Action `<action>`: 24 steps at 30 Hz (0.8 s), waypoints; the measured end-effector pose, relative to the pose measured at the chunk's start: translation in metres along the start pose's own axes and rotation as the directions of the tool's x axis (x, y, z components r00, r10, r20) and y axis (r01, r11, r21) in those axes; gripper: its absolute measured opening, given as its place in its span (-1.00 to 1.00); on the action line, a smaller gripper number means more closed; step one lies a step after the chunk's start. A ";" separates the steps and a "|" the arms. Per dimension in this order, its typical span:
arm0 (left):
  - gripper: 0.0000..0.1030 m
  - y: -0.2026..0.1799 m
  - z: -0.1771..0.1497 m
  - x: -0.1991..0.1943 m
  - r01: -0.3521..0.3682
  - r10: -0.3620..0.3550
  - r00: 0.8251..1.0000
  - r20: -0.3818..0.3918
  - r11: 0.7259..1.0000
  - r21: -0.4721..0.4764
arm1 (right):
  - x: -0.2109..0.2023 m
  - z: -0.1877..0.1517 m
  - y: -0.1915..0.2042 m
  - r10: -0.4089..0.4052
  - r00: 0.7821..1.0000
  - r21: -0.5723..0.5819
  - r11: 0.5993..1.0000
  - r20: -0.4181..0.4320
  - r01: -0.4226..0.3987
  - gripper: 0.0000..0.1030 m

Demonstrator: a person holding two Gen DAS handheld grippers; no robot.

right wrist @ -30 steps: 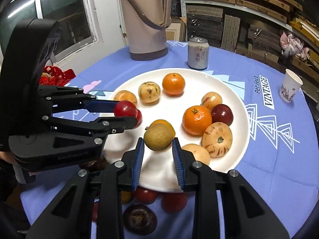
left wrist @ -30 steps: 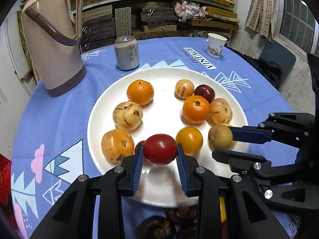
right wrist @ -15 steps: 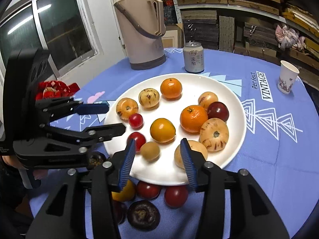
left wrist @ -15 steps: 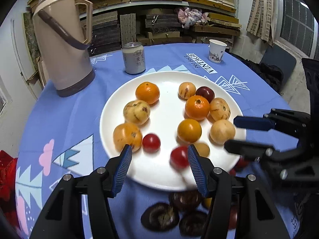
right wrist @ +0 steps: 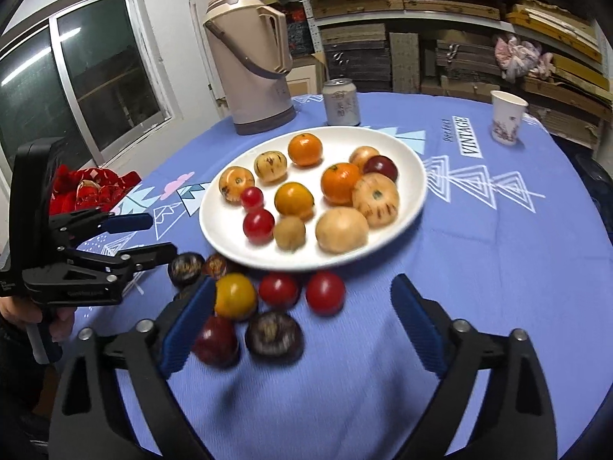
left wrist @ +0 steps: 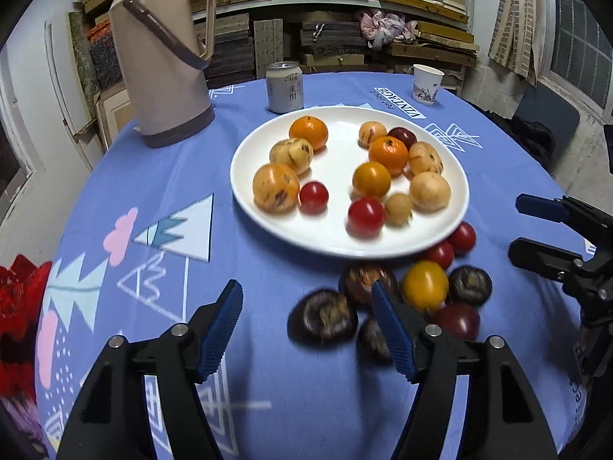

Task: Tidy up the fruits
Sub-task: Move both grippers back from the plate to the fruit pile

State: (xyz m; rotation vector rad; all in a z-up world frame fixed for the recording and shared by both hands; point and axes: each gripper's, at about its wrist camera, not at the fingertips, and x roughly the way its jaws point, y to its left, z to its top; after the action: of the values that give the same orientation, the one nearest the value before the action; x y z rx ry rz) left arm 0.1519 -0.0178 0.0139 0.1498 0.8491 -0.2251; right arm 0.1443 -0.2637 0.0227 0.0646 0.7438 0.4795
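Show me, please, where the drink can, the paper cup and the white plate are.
Drink can (left wrist: 285,88): left wrist view, middle of its side.
Paper cup (right wrist: 506,122): right wrist view, middle of its printed wall.
White plate (right wrist: 412,161): right wrist view, bare rim at the right.

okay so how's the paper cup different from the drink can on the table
The paper cup is white with a faint printed pattern and open at the top; the drink can is silvery with dark printed characters and a closed lid. The cup flares wider toward its rim; the can's sides run straight. The can stands right behind the plate; the cup stands well apart from it. Both stand upright on the blue cloth.
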 end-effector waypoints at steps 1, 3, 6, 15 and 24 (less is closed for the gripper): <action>0.37 -0.001 -0.004 -0.002 0.000 0.000 1.000 -0.001 1.000 -0.003 | -0.002 -0.002 0.000 -0.004 1.000 0.001 1.000 -0.004 0.004 0.83; 0.39 -0.001 -0.013 -0.005 0.006 -0.006 1.000 -0.003 1.000 -0.013 | -0.007 -0.010 0.003 -0.016 1.000 -0.002 1.000 -0.012 0.016 0.84; 0.39 -0.002 -0.025 -0.006 0.021 -0.021 1.000 -0.018 0.999 -0.034 | -0.013 -0.020 0.007 -0.017 1.000 -0.011 1.000 -0.018 0.016 0.85; 0.56 0.001 -0.047 -0.010 0.008 -0.010 0.999 -0.031 0.998 -0.062 | -0.013 -0.038 0.032 -0.060 0.997 -0.074 0.996 -0.044 0.057 0.90; 0.58 0.005 -0.057 -0.009 0.017 -0.020 0.999 -0.031 0.997 -0.073 | -0.001 -0.043 0.056 -0.051 0.995 -0.124 0.991 -0.080 0.041 0.90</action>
State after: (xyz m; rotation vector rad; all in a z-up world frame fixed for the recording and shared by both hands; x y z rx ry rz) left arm 0.1063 0.0008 -0.0157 0.0777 0.8897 -0.2093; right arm 0.0932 -0.2191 0.0042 -0.0876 0.7939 0.4847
